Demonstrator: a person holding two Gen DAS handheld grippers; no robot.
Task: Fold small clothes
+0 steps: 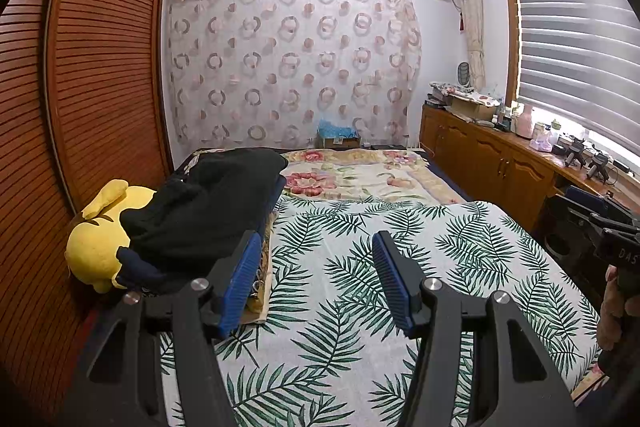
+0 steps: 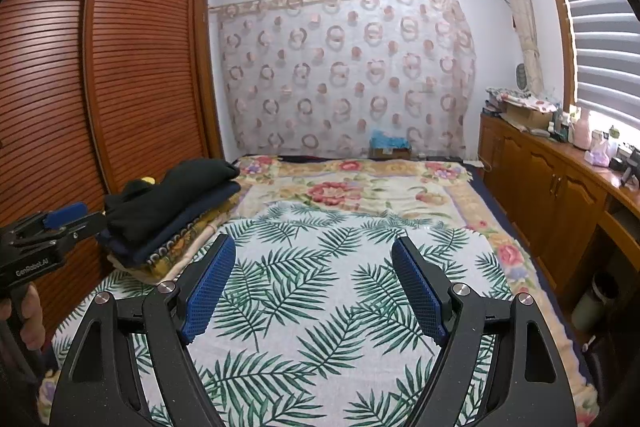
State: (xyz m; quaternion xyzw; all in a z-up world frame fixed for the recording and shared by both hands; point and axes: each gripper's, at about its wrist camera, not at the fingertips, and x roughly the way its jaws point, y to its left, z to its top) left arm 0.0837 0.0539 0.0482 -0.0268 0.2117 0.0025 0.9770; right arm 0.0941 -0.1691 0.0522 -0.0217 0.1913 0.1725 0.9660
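Stack of folded clothes (image 2: 172, 211) at mid-left of right-wrist frame, long axis running up-right, nearer left gripper (image 1: 312, 283) than right gripper (image 2: 312, 287); both jaws spread wide, gripping nothing, above palm-leaf sheet (image 2: 320, 327).

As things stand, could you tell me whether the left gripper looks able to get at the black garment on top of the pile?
Probably yes. The left gripper is open and holds nothing, and the black garment lies uncovered on top of the pile just to its left, with nothing between them.
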